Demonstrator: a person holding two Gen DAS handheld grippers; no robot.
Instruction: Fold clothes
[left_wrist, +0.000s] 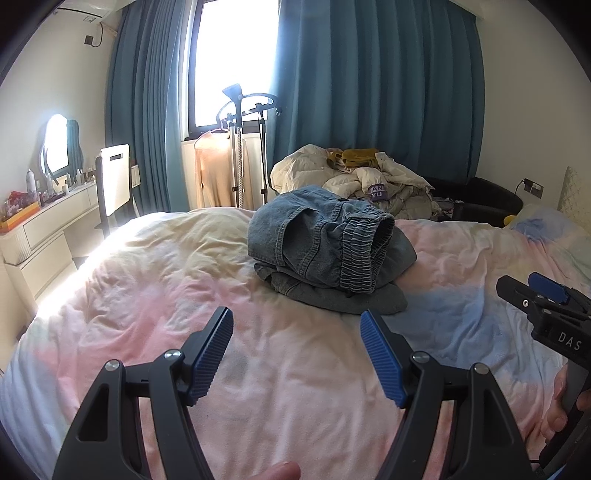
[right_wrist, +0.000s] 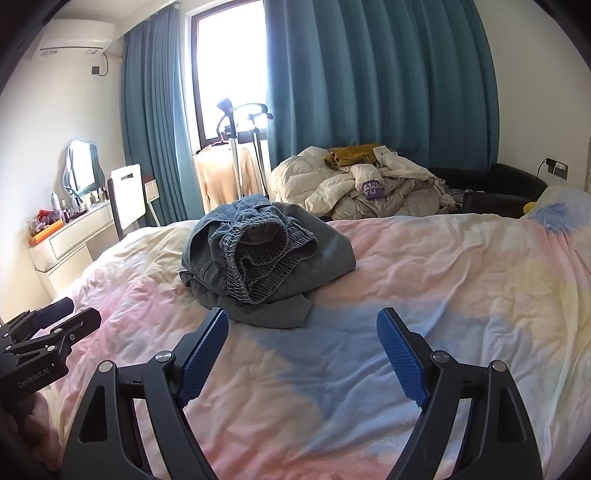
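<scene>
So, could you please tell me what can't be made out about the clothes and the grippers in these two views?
- Denim garment: both views, bunched on the bed; its own folds hide its type and length.
- Grey garment: both views, mostly covered by the denim.
- Right gripper: left wrist view, cut off by the frame edge.
- Left gripper: right wrist view, cut off likewise.
- Clothes heap: both views, too tangled to count.
</scene>
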